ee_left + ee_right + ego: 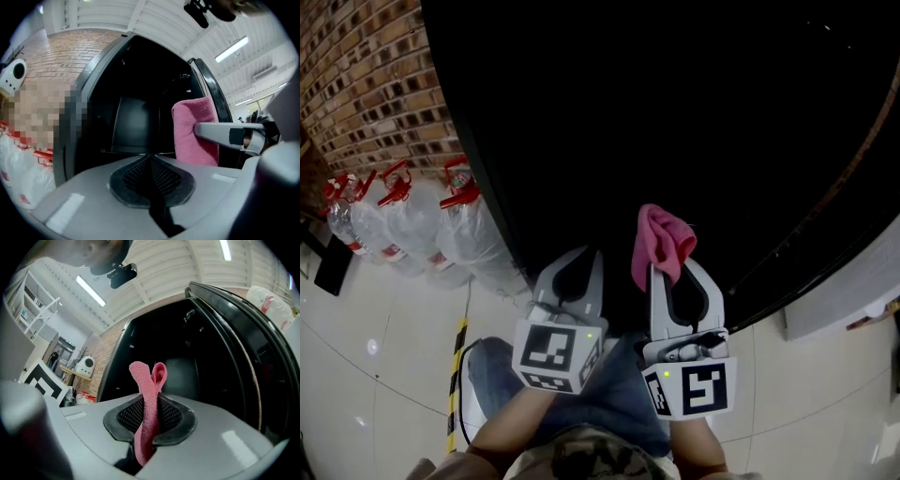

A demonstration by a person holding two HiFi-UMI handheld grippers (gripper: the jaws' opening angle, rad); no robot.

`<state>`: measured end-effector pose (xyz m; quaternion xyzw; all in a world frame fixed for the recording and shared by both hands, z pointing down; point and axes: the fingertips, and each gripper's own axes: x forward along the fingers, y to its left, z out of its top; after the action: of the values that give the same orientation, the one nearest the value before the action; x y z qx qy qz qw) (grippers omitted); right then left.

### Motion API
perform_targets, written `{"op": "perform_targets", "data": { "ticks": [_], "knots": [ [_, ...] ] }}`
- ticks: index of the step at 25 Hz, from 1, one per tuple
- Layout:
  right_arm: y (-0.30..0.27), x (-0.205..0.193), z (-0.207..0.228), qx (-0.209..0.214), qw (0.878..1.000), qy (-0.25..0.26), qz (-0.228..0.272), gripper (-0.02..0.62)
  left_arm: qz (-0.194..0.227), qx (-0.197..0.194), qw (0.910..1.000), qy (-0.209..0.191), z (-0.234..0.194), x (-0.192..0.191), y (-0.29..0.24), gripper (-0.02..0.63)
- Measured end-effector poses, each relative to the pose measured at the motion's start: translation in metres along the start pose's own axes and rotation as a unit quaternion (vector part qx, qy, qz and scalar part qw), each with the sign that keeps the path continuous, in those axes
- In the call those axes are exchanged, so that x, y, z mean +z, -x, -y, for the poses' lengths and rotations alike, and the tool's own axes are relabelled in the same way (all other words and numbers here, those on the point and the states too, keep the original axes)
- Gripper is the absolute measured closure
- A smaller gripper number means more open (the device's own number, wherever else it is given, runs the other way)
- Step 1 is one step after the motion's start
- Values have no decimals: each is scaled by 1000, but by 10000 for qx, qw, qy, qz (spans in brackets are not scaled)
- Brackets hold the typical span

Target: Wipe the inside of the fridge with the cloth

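In the head view the right claw (673,274) is clenched on the pink cloth (662,242), which stands up toward the dark fridge (675,112) straight ahead. The left claw (581,267) is just beside it, with water bottles (412,220) off to the left. In the left gripper view its jaws are pressed together on nothing. In the right gripper view the cloth is pinched upright, and nothing seems to block the way into the fridge cavity.

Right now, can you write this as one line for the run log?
right gripper: shut on pink cloth | left gripper: shut, empty | fridge: open, dark inside
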<state>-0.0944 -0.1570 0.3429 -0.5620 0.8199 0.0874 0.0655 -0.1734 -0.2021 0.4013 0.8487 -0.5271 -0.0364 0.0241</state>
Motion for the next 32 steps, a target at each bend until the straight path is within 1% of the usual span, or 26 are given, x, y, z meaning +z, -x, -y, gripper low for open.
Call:
{"op": "perform_targets", "data": {
  "ticks": [4,8,11,15,18,21,25,32],
  "knots": [
    [-4,-36,-27,305,9993,-208,-86,545,-126,314,9994,-22,-21,-23,12,620],
    [-11,-73,-55,685,9970,-281,-219,543,-141,586,9982,-18,-40,-37,27,620],
    [-20,-100,-74,954,9944,-299,-354,544,-232,762,9968,21,-53,-46,36,620],
    [-39,-120,-92,1254,9910,-273,-379,543,-211,859,9961,-33,-59,-45,42,620],
    [-61,-138,-94,1364,9890,-283,-490,543,-151,941,9954,-83,-61,-40,45,620],
    [-89,-149,-86,1295,9897,-212,-578,543,-67,1008,9948,-116,-63,-35,49,620],
    [-132,-165,-65,1101,9923,-114,-560,543,0,1048,9944,-117,-63,-33,53,620],
    [-202,-179,-32,606,9959,-45,-675,543,-112,1085,9939,-171,-62,-38,56,620]
  ]
}}
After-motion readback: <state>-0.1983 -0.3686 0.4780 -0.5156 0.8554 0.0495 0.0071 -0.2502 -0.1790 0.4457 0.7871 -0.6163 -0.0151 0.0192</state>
